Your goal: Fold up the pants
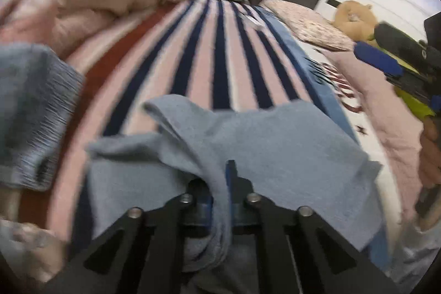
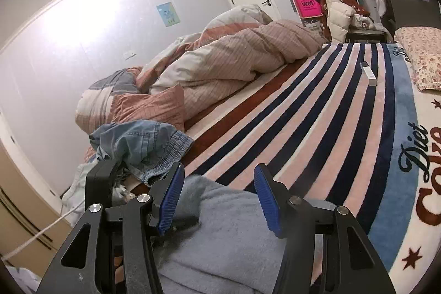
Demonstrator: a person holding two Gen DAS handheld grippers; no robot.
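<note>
A wide striped blanket (image 2: 317,112) is seen spread over the bed, with a rumpled pink duvet (image 2: 234,57) heaped along its far left side and a floral pillow (image 2: 421,59) at the far right. The grey-blue pants (image 1: 261,145) are laid near the front edge of the blanket, where a raised fold of their cloth is drawn up from the flat part. A second garment, a pair of denim shorts (image 2: 143,148), is left crumpled at the near left and is not touched.

The left gripper (image 1: 227,178) is clamped together on that raised ridge of cloth, which is pinched between its blue pads. The right gripper (image 2: 217,200) is held with its jaws apart above the near end of the pants; no cloth is seen pressed between its pads.

The step in hand is judged to be an early one: an edge has been seized, but no tidy fold is yet made. A grip by the right claw on a matching edge is probably called for next, so that the cloth can be carried over evenly.
</note>
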